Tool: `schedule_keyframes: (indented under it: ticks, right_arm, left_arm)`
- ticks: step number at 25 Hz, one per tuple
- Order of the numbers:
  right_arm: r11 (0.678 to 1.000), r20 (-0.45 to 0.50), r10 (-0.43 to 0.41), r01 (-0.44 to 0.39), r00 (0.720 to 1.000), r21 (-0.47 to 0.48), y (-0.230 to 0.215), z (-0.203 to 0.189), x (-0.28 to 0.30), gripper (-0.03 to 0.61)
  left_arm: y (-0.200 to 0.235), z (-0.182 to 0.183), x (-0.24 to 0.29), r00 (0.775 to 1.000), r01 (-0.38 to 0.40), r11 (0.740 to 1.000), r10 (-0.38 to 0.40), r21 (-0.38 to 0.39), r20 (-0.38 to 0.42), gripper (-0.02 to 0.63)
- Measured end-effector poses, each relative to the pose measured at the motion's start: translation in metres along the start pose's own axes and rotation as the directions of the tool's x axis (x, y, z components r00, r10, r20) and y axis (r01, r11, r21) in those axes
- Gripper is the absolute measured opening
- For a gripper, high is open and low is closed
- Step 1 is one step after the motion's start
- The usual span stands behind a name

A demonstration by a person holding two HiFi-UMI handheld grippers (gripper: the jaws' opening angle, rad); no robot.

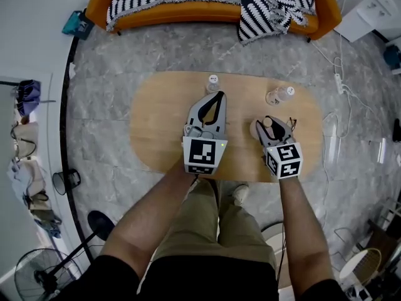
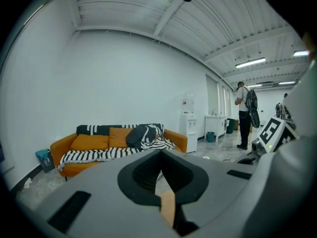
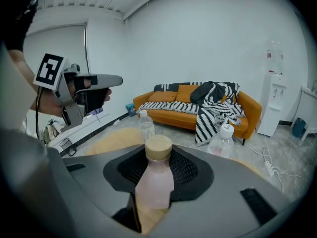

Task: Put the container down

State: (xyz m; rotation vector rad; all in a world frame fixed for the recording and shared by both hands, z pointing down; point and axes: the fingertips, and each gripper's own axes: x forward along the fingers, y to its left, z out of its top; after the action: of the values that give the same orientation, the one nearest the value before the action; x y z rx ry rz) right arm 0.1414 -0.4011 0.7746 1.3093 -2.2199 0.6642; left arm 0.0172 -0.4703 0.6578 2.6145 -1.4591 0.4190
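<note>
The container is a pale pink bottle (image 3: 151,180) with a cork lid (image 3: 158,146). My right gripper (image 3: 157,155) is shut on its neck and shoulders, and the bottle stands upright between the jaws with its base hidden. From the head view, the bottle (image 1: 257,128) and right gripper (image 1: 270,121) are over the right half of the oval wooden table (image 1: 156,124). I cannot tell whether the bottle touches the tabletop. My left gripper (image 1: 216,99) is over the table's middle. Seen from its own view, the left gripper (image 2: 160,155) is shut with nothing held.
Two clear plastic bottles stand on the table's far side, one behind the left gripper (image 1: 213,83) and one to the right (image 1: 280,95). An orange sofa (image 1: 207,8) with a striped blanket lies beyond. A cable and power strip (image 1: 339,80) lie on the floor at right.
</note>
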Motion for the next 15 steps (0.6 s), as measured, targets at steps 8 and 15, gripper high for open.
schedule_keyframes:
  ticks: [8, 15]
  right_arm:
    - [1.000, -0.063, -0.009, 0.010, 0.998, 0.003, -0.010, -0.035, 0.024, 0.149]
    - [0.999, -0.102, -0.028, 0.031, 0.994, 0.023, -0.017, -0.064, 0.042, 0.150]
  left_arm:
    - [0.005, -0.016, 0.008, 1.000, -0.001, 1.000, 0.001, -0.002, -0.011, 0.014]
    - [-0.002, -0.028, 0.016, 0.999, 0.026, 1.000, -0.026, 0.015, -0.028, 0.014]
